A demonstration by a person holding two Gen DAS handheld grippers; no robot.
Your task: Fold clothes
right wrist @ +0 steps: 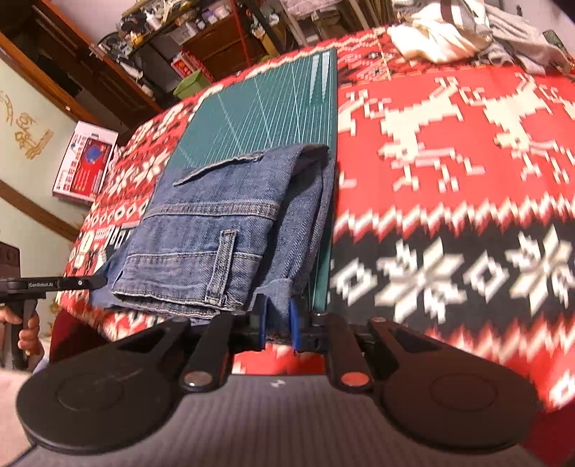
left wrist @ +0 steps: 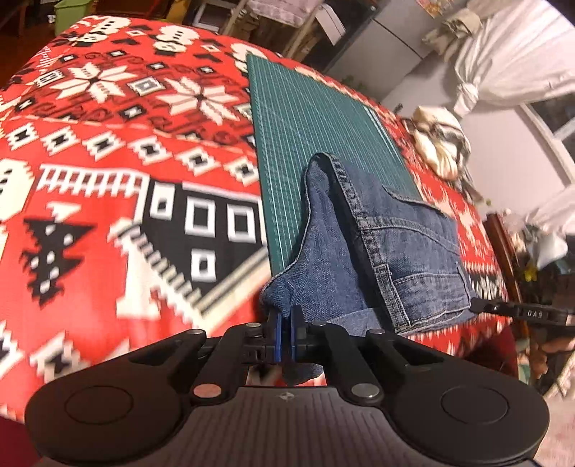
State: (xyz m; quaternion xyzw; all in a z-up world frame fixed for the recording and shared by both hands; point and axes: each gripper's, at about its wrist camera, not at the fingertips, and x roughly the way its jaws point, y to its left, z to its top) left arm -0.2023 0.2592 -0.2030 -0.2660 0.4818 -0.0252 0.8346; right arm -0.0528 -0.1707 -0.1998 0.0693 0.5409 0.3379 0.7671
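- The jeans [right wrist: 230,230] are seen already folded into a thick stack of several layers, lying on the near end of the green cutting mat [right wrist: 258,118] and partly on the red patterned blanket [right wrist: 449,151] beside it.
- The left gripper [left wrist: 286,323] is closed tight on a corner of denim at the stack's near edge; its blue pads are pressed together with cloth pinched between them.
- The right gripper [right wrist: 278,319] is held partly open at the opposite near corner. A fold of denim sits between its pads, but whether it is actually clamped cannot be told.
- The folding is judged to be far along — perhaps one last fold or a squaring-up of the stack is left.
- A heap of pale clothes [right wrist: 445,32] lies at the far end of the blanket, so more garments are probably still to be folded.
- Hidden or unclear: the underside layers of the stack, the legs' ends, and the table's near edge — much of the blanket is smeared by motion blur.
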